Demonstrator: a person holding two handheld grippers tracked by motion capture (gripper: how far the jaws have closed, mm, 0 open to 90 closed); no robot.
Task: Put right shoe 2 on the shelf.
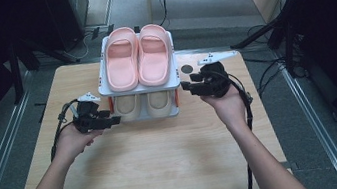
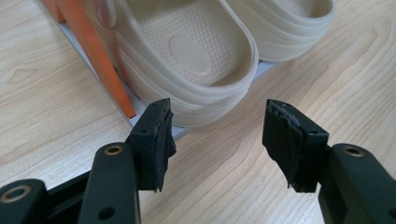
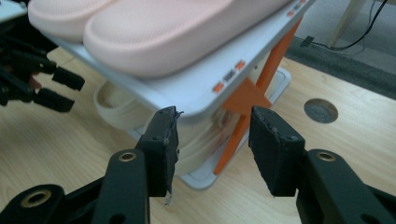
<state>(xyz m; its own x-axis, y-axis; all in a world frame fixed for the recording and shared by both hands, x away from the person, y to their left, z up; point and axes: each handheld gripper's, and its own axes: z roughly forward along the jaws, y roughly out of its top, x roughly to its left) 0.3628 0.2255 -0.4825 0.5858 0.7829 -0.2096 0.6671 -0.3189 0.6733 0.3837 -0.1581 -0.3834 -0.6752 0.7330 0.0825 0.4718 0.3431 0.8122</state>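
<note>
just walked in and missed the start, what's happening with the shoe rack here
A person holds a hand-held gripper in each hand on either side of a small two-tier shoe rack on the wooden table. Pink slippers sit on the top shelf, beige slippers on the bottom. The left hand-held gripper is open near the beige pair; the right hand-held gripper is open by the rack's corner. Neither holds anything.

Rack (image 1: 105, 90) at table (image 1: 167, 165) 12 o'clock, far half. Upper pair (image 1: 136, 56) on top shelf; lower pair (image 1: 144, 104) on bottom shelf, directly beneath. Left gripper (image 1: 112, 119) at rack's 8 o'clock, just beside lower pair. Right gripper (image 1: 184, 87) at rack's 3 o'clock. Table hole (image 1: 186, 69) behind right gripper.
</note>
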